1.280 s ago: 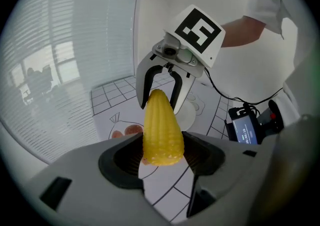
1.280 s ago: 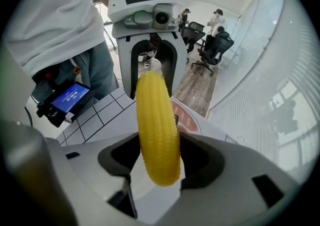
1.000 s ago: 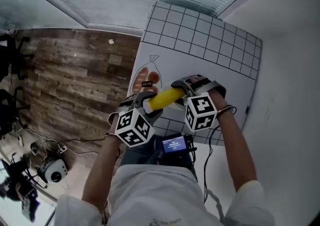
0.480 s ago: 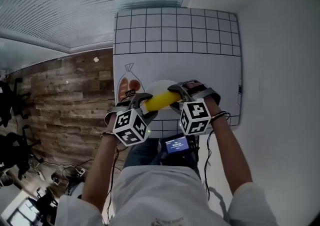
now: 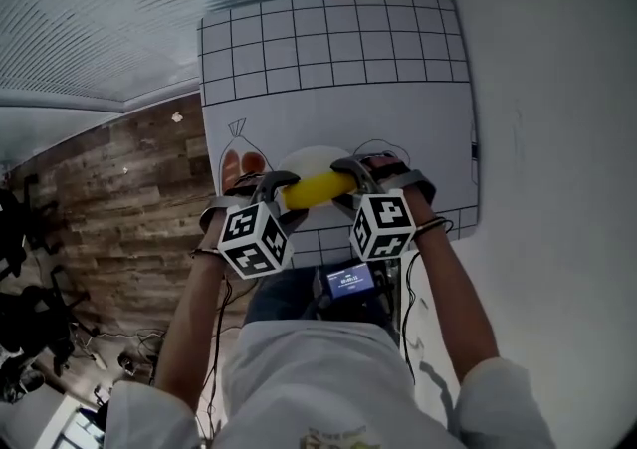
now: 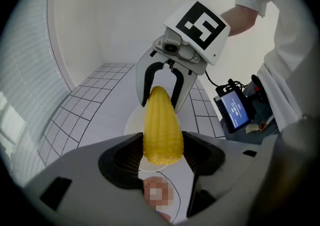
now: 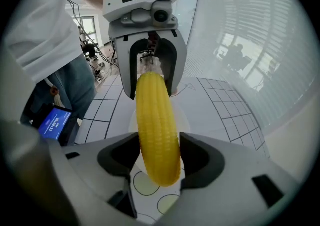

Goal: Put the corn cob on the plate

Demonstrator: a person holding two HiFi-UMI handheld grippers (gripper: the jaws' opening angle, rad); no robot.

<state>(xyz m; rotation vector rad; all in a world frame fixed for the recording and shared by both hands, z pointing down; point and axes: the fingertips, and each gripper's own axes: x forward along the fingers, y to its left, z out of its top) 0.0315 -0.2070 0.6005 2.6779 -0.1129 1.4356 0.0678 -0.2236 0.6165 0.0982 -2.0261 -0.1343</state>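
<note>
At the bottom of the head view are the person's white sleeves, with a small lit screen [image 5: 348, 281] between the forearms. Just above it sit the two marker cubes, the left one [image 5: 255, 238] and the right one [image 5: 383, 224], side by side at the frame's centre.

Beyond the cubes, the left gripper [image 5: 274, 188] and the right gripper [image 5: 356, 176] face each other with the yellow corn cob [image 5: 317, 188] spanning the gap between them, lying almost level across the frame. In the left gripper view the jaws are closed part-way onto the cob's blunt, thicker end, the pads pressing on both its sides. In the right gripper view the jaws stand fairly wide yet clamp the cob near its tapered end, whose rounded tip pokes out past them toward the camera. So each claw grips one end of the same cob.

Directly behind the cob in the head view lies the round white plate [image 5: 314, 158]; the cob is over it, and both gripper views show the plate underneath. Whether the cob touches the plate cannot be told.

The plate rests on a white mat [image 5: 338, 69] ruled with a black grid, filling the upper middle of the frame. Left of the mat is a wood-plank floor [image 5: 129, 198].
</note>
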